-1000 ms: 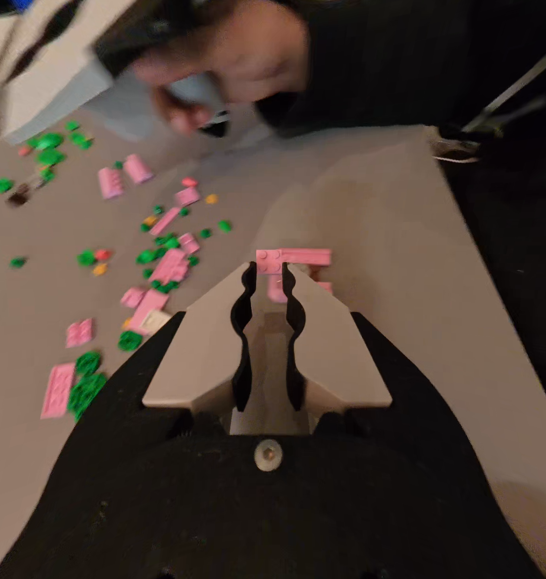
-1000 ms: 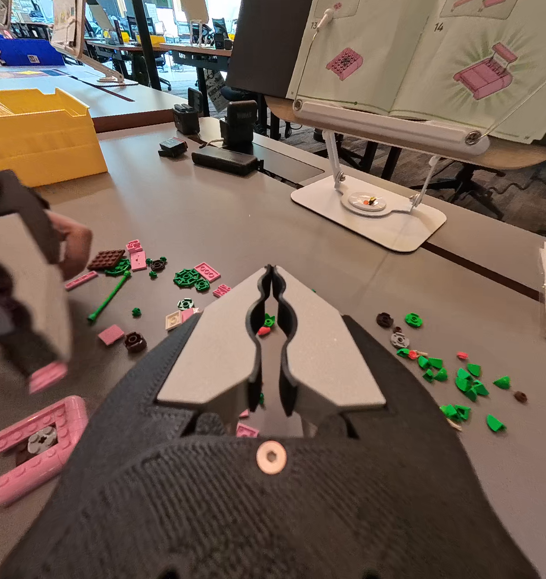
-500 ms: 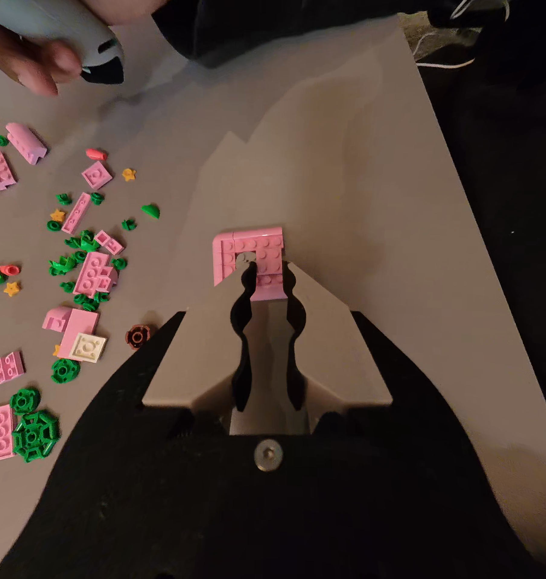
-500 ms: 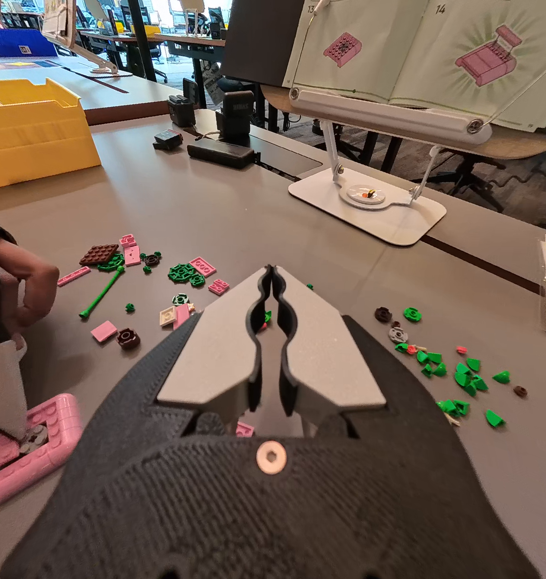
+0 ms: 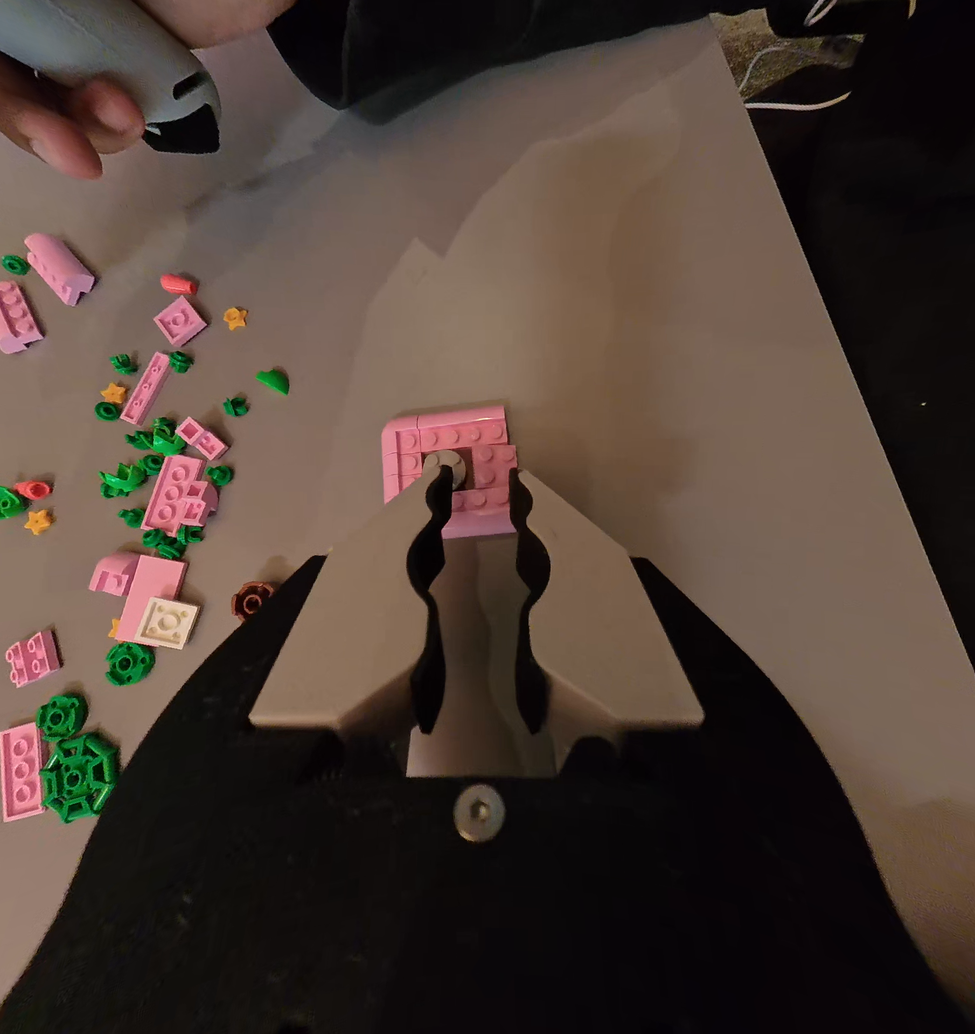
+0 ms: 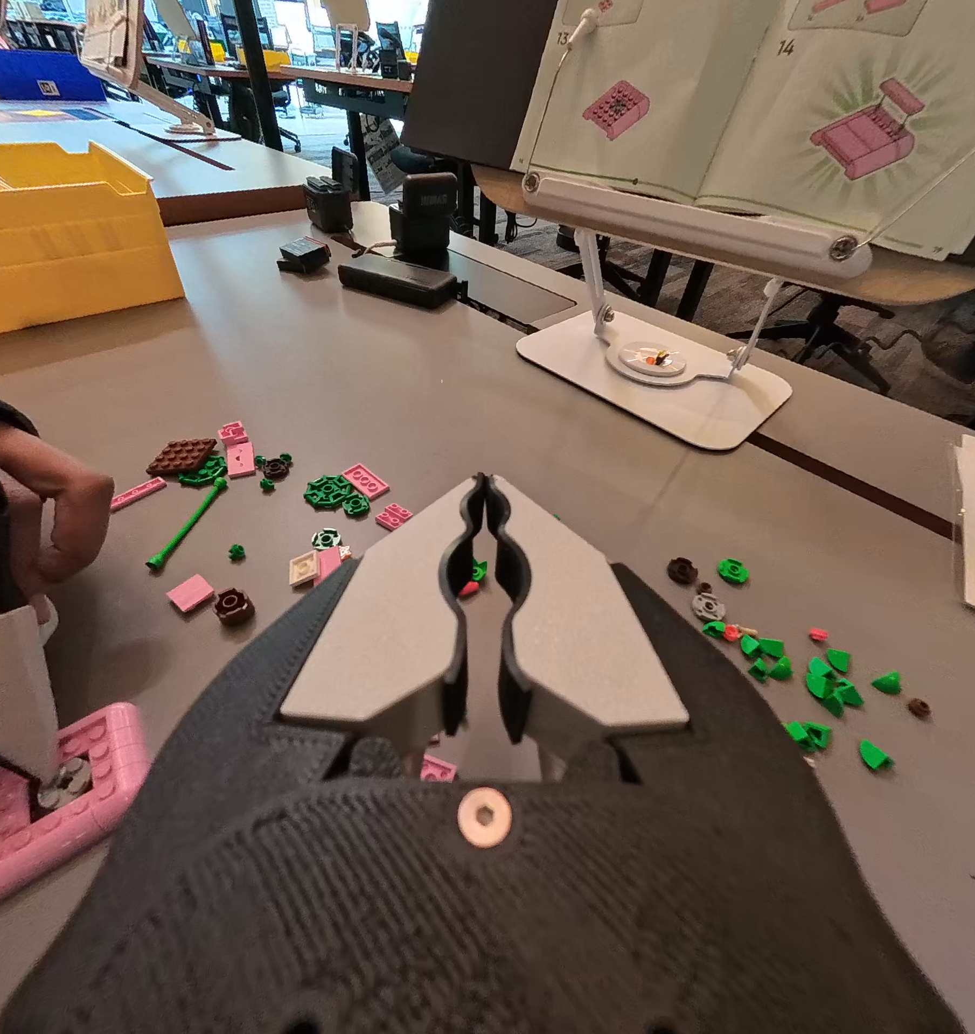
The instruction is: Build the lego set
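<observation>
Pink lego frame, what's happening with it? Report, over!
Left gripper open, one of its fingers touching the grey round piece inside the pink frame. Right gripper shut, empty, above loose pieces. Nothing blocking.

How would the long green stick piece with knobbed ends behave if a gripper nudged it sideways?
The green stick looks thin and round, so it would probably roll or swivel rather than slide. It lies flat on the table and looks light, so a nudge would likely send it into the loose pieces nearby. It may flex slightly.
</observation>
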A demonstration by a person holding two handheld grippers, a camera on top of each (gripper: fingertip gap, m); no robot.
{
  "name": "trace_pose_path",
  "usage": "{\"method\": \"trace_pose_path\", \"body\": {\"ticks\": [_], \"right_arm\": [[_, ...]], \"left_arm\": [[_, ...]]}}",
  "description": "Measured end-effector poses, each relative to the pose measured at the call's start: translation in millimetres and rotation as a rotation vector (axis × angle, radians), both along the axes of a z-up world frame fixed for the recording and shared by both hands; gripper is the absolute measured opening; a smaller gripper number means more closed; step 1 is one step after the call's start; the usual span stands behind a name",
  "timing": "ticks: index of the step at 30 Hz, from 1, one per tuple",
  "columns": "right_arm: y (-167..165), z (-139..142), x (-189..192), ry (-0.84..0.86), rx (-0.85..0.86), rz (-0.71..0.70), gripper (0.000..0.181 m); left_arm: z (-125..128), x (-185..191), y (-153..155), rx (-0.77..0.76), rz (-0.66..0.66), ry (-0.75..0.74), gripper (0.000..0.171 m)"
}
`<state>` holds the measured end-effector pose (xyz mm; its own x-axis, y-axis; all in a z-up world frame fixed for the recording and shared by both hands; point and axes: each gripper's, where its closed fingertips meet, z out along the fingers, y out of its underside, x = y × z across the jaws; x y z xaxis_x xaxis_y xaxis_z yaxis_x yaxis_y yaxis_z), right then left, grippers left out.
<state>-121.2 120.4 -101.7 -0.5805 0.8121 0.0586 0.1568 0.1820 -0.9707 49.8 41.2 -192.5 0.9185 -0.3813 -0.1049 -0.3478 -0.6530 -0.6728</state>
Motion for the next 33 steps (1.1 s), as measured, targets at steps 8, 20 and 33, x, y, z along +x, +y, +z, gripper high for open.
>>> {"method": "trace_pose_path", "body": {"ticks": [8, 20, 33], "right_arm": [[-1.3, -1.9, 1.1, 0.016, 0.042, 0.002, 0.000], [-39.0, -38.1, 127.8, -0.102, 0.216, 0.102, 0.001], [-55.1, -84.1, 153.6, -0.277, 0.319, 0.046, 0.057]], "left_arm": [[18.4, -21.9, 7.3, 0.113, 0.103, 0.031, 0.018], [26.3, -29.6, 3.0, 0.067, 0.263, -0.174, 0.056], [-0.7, -26.7, 0.9, -0.082, 0.308, -0.227, 0.054]]}}
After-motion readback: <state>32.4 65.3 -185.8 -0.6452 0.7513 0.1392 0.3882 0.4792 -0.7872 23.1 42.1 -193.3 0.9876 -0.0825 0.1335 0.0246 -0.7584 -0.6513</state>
